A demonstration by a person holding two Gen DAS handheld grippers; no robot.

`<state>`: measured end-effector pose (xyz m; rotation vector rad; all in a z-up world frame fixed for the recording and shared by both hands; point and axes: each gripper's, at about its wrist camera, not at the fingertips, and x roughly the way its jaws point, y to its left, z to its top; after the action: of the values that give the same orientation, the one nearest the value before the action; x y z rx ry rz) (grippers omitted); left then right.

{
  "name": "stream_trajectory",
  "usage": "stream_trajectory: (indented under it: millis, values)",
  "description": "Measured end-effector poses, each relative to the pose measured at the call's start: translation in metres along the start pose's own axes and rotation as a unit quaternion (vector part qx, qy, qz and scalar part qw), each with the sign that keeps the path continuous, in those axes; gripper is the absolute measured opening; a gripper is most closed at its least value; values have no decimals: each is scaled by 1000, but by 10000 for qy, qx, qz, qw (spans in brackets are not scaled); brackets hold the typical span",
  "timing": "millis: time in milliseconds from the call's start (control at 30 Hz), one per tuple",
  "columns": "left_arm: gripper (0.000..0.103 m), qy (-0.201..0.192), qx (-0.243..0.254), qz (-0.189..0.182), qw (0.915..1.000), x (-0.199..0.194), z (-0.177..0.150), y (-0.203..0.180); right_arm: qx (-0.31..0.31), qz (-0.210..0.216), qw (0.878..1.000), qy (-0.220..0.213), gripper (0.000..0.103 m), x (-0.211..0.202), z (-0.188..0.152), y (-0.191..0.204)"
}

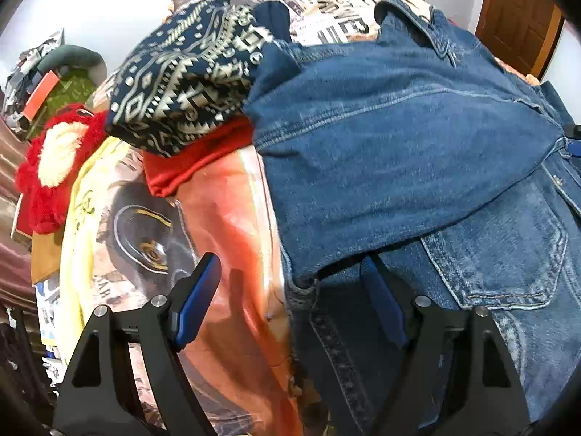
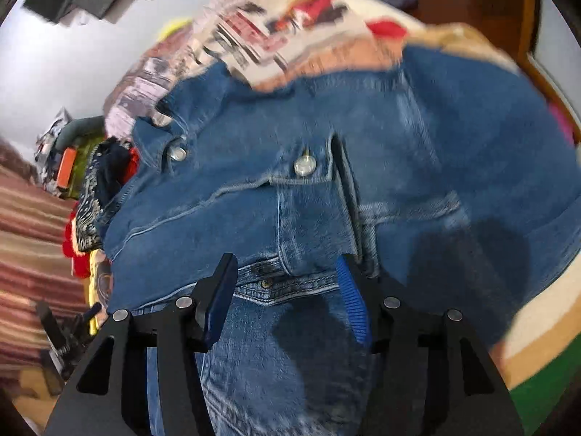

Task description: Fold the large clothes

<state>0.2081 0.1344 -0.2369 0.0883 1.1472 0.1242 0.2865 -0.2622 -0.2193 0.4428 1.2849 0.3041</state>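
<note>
A blue denim jacket (image 1: 392, 152) lies spread on a bed covered with a printed bedspread (image 1: 232, 225). In the left wrist view one sleeve (image 1: 363, 167) is folded across the body of the jacket, its long axis running from the lower left, where the cuff end hangs just above the left tongs, up to the right toward the shoulder. A chest pocket (image 1: 508, 247) shows below the sleeve, and the collar (image 1: 417, 25) lies at the far end, so the jacket's length runs away from the camera. In the right wrist view the jacket (image 2: 326, 167) fills the middle, with two metal buttons (image 2: 304, 165) on the flaps and the buttoned front placket near the tongs.

The left tongs (image 1: 290, 301) stand wide, one finger over the bedspread and the other over denim at the sleeve's edge; nothing is pinched between them. The right tongs (image 2: 287, 301) stand partly apart over the jacket front, a fold of denim reaching down between the fingers, the pads not pressing on it.

Beside the jacket, toward the left, a folded navy patterned cloth (image 1: 189, 83) rests on a red garment (image 1: 203, 160). Further left lie a red fluffy item (image 1: 54, 167) and a yellow garment (image 1: 83, 218). A wooden door (image 1: 519, 18) stands at the far right.
</note>
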Motion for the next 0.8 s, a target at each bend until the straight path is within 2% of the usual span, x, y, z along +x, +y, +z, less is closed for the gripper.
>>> stream_trajectory:
  millis: [200,300,400,533,633,667,733,800]
  values:
    - [79,178,-271,-196,9993,13,-2,10,367,-16,9993,-27,54,6,4,0]
    - [79,179,-429,-249,9986,15,-6,15,235,-167,9996,28,54,3,-3,7]
    - [79,186,-492,-296,9982,16,-10,17,241,-34,9997,19,54,-1,-11,4]
    - [79,239,-473,-304,9981,17,-10,17,534,119,9984,-127,53,4,-2,-6]
    - [79,190,-467,-228,9985,13,-8,16,731,85,9971,-174,42,9,6,-7]
    - [79,175,-471,-220,9985,12,-7,16,706,25,9972,-223,39,10,8,-5]
    - [79,175,-485,-208,9985,12,-6,16,530,-120,9979,-361,26,10,12,0]
    - [79,201,-500,-178,9984,13,-4,15,348,-102,9980,-512,21,5,14,8]
